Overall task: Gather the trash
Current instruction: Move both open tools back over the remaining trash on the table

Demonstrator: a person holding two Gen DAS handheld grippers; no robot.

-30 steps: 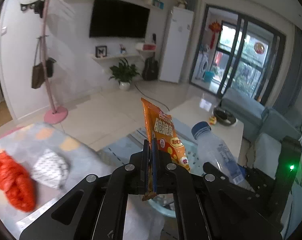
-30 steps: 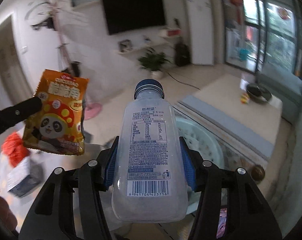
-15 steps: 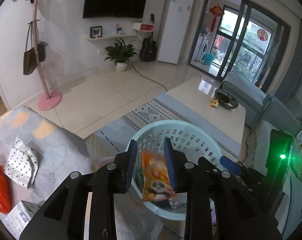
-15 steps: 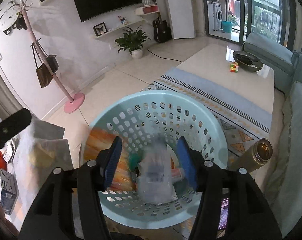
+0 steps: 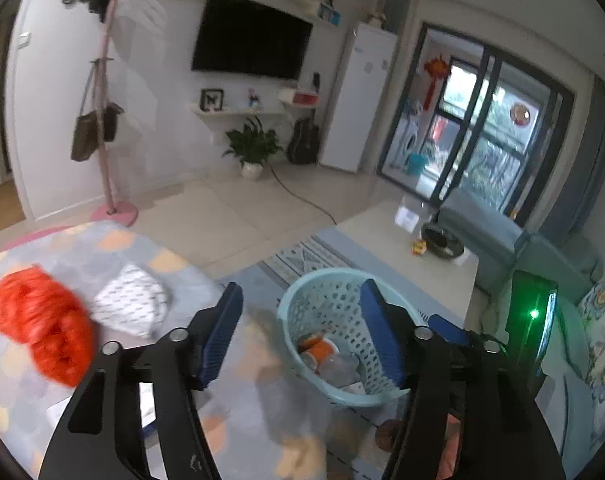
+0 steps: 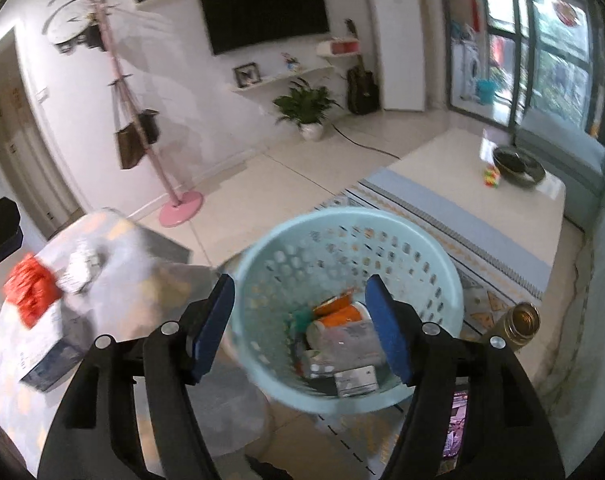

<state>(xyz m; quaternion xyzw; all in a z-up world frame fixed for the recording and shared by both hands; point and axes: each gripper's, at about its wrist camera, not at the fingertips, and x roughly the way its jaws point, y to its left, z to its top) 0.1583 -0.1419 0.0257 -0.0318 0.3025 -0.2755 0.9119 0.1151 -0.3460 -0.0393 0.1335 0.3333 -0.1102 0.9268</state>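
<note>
Both claws are released and carry nothing: the left claw (image 5: 300, 332) and the right claw (image 6: 302, 326) each stand with jaws spread wide. They hang above the pale blue basket (image 6: 422, 240), which stands on the floor just beside the bench (image 5: 114, 248), within easy reach for dropping. Inside the basket lie an orange snack bag (image 6: 336, 310) and a clear plastic bottle (image 6: 342, 338), among other scraps. On the bench's patterned cover rest a red bundle (image 5: 38, 320), a spotted white packet (image 5: 130, 308) touching it, and a small box (image 6: 46, 354) near the front edge, likely the next trash to fetch.
</note>
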